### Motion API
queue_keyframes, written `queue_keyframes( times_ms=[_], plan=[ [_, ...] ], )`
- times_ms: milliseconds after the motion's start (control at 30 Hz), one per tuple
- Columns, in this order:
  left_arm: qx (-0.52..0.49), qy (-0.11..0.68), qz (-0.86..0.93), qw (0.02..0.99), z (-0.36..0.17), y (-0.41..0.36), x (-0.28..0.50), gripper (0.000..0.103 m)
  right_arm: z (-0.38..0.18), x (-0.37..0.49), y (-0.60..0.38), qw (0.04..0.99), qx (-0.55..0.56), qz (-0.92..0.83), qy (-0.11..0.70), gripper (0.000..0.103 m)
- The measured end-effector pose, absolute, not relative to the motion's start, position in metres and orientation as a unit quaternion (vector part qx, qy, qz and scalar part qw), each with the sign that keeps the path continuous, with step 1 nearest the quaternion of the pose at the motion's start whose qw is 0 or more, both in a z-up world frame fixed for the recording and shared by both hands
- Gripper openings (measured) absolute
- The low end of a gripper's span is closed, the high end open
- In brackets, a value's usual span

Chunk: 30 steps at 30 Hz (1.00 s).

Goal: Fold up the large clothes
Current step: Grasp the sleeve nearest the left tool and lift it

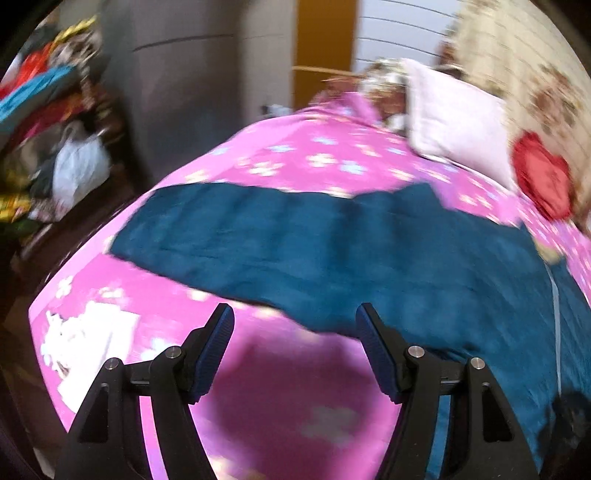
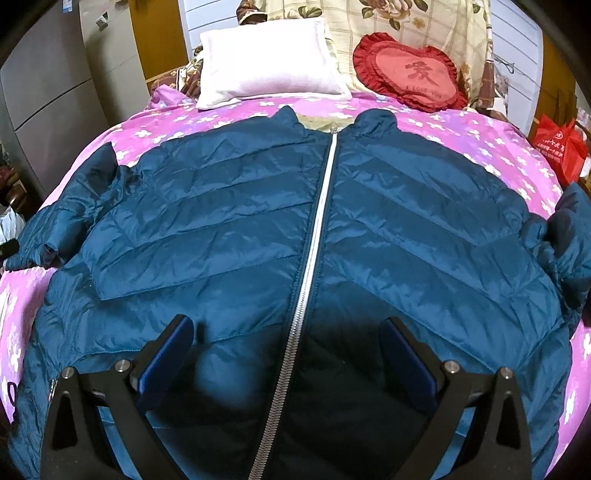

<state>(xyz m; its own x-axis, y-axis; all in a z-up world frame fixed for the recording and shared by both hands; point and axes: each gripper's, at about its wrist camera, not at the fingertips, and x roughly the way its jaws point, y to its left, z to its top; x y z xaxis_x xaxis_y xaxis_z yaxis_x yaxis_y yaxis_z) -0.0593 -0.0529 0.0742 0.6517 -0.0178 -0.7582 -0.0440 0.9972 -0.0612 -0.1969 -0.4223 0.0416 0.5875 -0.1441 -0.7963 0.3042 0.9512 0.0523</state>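
A dark teal quilted jacket (image 2: 221, 221) lies flat, front up, on a pink flowered bedsheet (image 2: 480, 136). Its silver zipper (image 2: 317, 236) is closed and its collar points toward the pillows. Both sleeves spread out to the sides, the left sleeve (image 2: 55, 221) bunched near the bed edge. My right gripper (image 2: 286, 328) hangs open just above the jacket's lower front, straddling the zipper, with nothing between its fingers. The left wrist view is blurred. There my left gripper (image 1: 293, 321) is open over the bare bedsheet (image 1: 277, 387), just short of the jacket's (image 1: 332, 251) near edge.
A white pillow (image 2: 269, 62), a red heart cushion (image 2: 413, 70) and a flowered blanket (image 2: 406, 22) sit at the bed's head. A grey wardrobe (image 1: 184, 92), a clothes pile and a white plastic bag (image 1: 79, 168) stand left of the bed. A red bag (image 2: 557, 147) is on the right.
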Motion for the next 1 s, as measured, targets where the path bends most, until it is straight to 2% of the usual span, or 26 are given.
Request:
queue_keyframes(
  times_ms=[333, 533, 667, 767, 800, 867, 900, 933, 1000],
  plan=[
    [-0.183, 0.411, 0.142, 0.882, 0.052, 0.104, 0.001, 0.044, 0.038, -0.197, -0.418, 0.884, 0.078, -0.123, 0.445, 0.103],
    [-0.193, 0.425, 0.181, 0.866, 0.036, 0.141, 0.024, 0.044, 0.035, -0.198, -0.417, 0.882, 0.071, -0.124, 0.449, 0.103],
    [-0.205, 0.456, 0.178, 0.847, 0.017, 0.146, 0.035, 0.044, 0.033, -0.196, -0.415, 0.880, 0.063, -0.126, 0.453, 0.103],
    [-0.200, 0.446, 0.173, 0.855, 0.014, 0.141, 0.038, 0.044, 0.032, -0.196, -0.415, 0.880, 0.062, -0.127, 0.453, 0.103],
    [-0.194, 0.444, 0.169, 0.858, 0.013, 0.138, 0.040, 0.040, 0.032, -0.196, -0.415, 0.880, 0.062, -0.127, 0.453, 0.103],
    [-0.177, 0.440, 0.159, 0.866, 0.013, 0.132, 0.042, 0.023, 0.031, -0.195, -0.415, 0.880, 0.061, -0.127, 0.454, 0.103],
    [-0.175, 0.441, 0.151, 0.867, 0.014, 0.129, 0.044, 0.006, 0.031, -0.195, -0.414, 0.880, 0.060, -0.127, 0.454, 0.103],
    [-0.177, 0.443, 0.132, 0.869, 0.014, 0.127, 0.046, 0.000, 0.031, -0.194, -0.414, 0.879, 0.060, -0.128, 0.455, 0.103],
    [-0.172, 0.440, 0.130, 0.872, 0.020, 0.122, 0.044, 0.000, 0.031, -0.194, -0.414, 0.879, 0.059, -0.128, 0.455, 0.103]
  ],
)
